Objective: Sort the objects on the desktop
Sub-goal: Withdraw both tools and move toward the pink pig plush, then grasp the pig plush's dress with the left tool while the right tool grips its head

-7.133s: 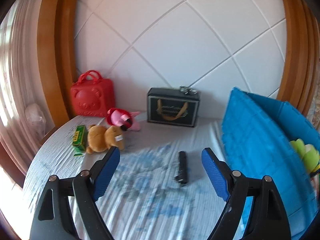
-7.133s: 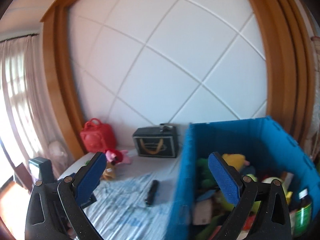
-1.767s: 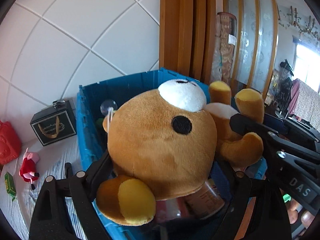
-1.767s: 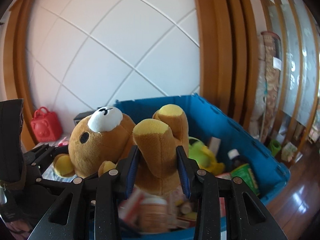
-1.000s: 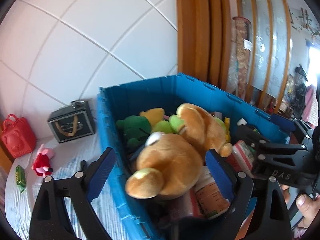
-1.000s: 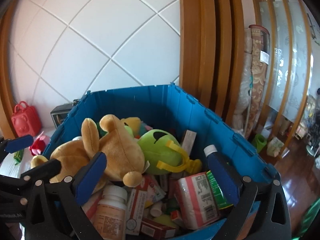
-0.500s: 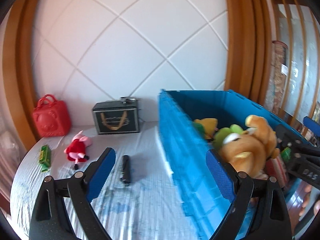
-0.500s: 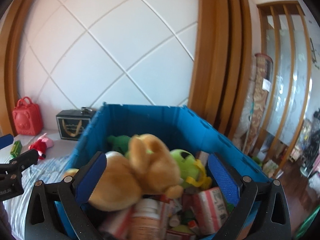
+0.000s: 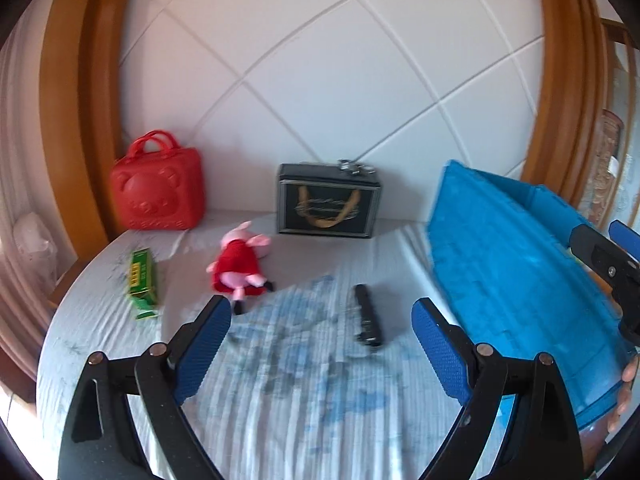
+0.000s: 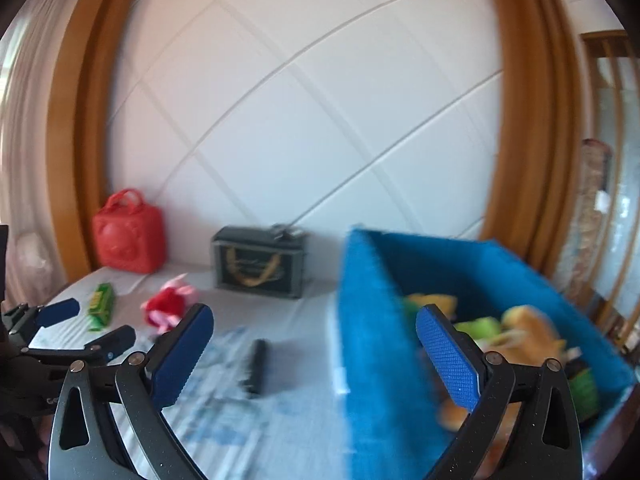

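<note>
I hold both the left gripper (image 9: pixel 322 334) and right gripper (image 10: pixel 314 338) wide and empty over the table (image 9: pixel 280 400), ready for the pig (image 9: pixel 240 264) lying left of the bin (image 9: pixel 512 272).

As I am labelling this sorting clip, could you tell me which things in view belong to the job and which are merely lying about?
Part of the job:
- blue bin
- pig plush
- green box
- black stick-shaped item
- brown bear plush, already in the bin
- left gripper and right gripper, both open and empty

Probably just lying about:
- red bear-face bag
- black case
</note>
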